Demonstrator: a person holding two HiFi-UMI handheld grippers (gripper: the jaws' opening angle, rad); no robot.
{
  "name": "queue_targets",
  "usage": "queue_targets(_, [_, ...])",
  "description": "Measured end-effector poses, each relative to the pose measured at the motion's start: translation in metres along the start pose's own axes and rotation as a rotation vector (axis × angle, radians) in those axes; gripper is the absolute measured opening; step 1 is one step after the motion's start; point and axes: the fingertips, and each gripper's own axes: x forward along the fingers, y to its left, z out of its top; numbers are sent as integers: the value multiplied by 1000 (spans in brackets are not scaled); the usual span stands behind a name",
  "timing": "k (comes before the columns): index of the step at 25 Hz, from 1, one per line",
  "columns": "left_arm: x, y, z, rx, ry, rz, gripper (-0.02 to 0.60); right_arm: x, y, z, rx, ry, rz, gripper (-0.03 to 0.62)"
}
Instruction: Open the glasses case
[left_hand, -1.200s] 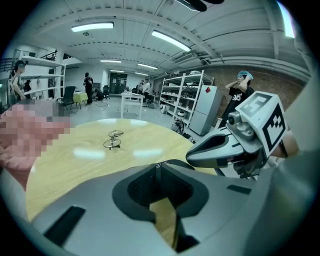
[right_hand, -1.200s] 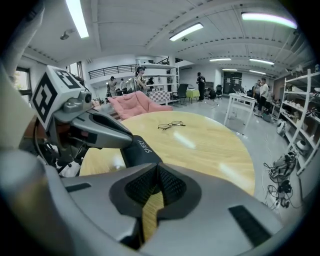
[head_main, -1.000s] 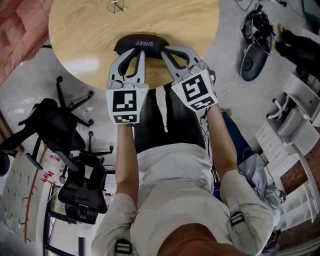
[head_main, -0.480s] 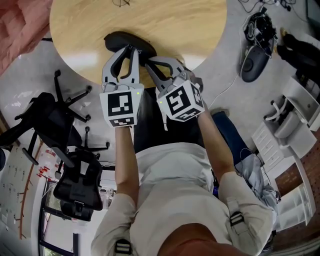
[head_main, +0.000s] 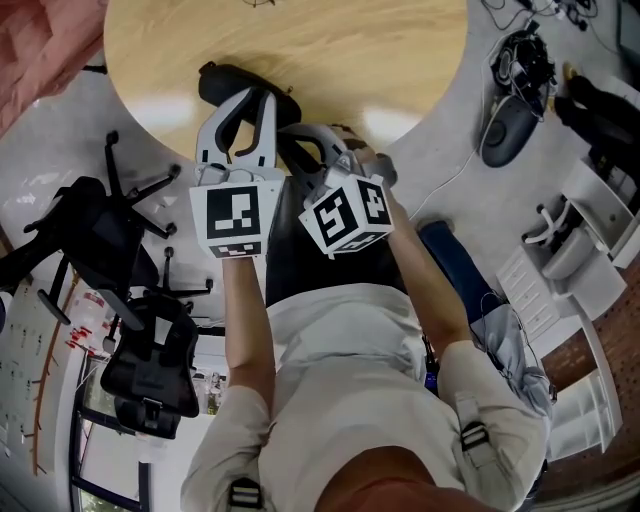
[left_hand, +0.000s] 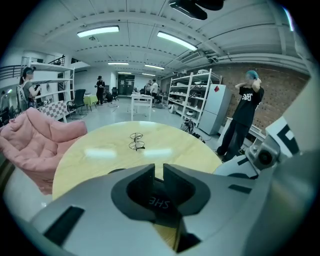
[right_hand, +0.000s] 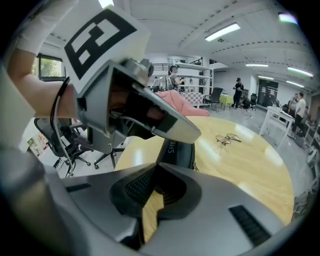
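A black glasses case (head_main: 225, 80) lies shut near the front edge of the round wooden table (head_main: 350, 50). My left gripper (head_main: 254, 96) lies over the case. Its tips (left_hand: 158, 170) stand a narrow slit apart with bare table showing through, and the case's lettering (left_hand: 157, 200) shows in the hollow behind them. My right gripper (head_main: 292, 133) sits at the case's right end, jaws shut (right_hand: 156, 164) with nothing between them. In the right gripper view the case (right_hand: 180, 147) lies just ahead, under a left finger (right_hand: 170, 122). Wire-framed glasses (left_hand: 136, 141) rest farther back on the table.
Black office chairs (head_main: 130, 240) stand left of the table beside a pink beanbag (left_hand: 35, 140). A dark bag and cables (head_main: 505, 120) lie on the floor at right. A person (left_hand: 247, 110) stands by metal shelves beyond the table.
The case has slid left along the table's front edge, and both grippers went with it. The right gripper has rolled and drawn in close beside the left one.
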Motion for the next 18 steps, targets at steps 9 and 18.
queue_targets(9, [-6,25,-24,-41,34,38,52,6,13,4,-33,14,39,20])
queue_targets(18, [-26,27,-32,-127,0,68,51,-21,-19,15,-35,22,13,20])
